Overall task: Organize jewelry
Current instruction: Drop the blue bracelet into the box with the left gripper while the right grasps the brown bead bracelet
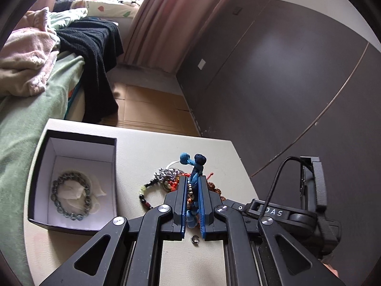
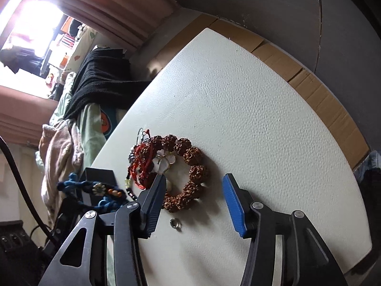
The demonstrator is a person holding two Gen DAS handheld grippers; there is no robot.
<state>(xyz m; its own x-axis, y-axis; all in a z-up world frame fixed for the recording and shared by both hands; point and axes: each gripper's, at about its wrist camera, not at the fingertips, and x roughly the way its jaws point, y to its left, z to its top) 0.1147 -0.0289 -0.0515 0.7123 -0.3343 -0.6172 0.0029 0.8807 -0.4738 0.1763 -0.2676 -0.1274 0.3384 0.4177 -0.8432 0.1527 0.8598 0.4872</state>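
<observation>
Between my left gripper (image 1: 193,190) pads, pressed close, I hold the blue knotted cord bracelet (image 1: 195,166); its knotted ends stand up past the fingertips and a beaded stretch hangs back between the pads. My right gripper (image 2: 194,186) is spread wide and empty, low over the white table (image 2: 250,109), with the brown seed-bead bracelet (image 2: 190,174) lying between its fingers.

Just below my left fingers a small metal ring (image 1: 195,239) lies loose on the table. Beyond the fingertips sits the remaining jewelry pile (image 1: 166,178): silver chain, red and amber beads, a dark-beaded strand. I cannot tell whether the blue cord is clear of that pile or snagged in it.

To my left, near the table's edge, stands the open black box (image 1: 71,181), white-lined, already holding a grey-green bead bracelet (image 1: 71,195) on crumpled tissue.

Judgement: the step in hand is carrying the blue cord to the box. To do it well I should lift straight up first and watch the pile for any strand coming along; if one does, my right gripper can pin the pile down. Then travel left, lower well inside the box walls beside the grey-green bracelet, and part the pads only when the trailing cord is over the lining, so nothing drapes over the rim.
</observation>
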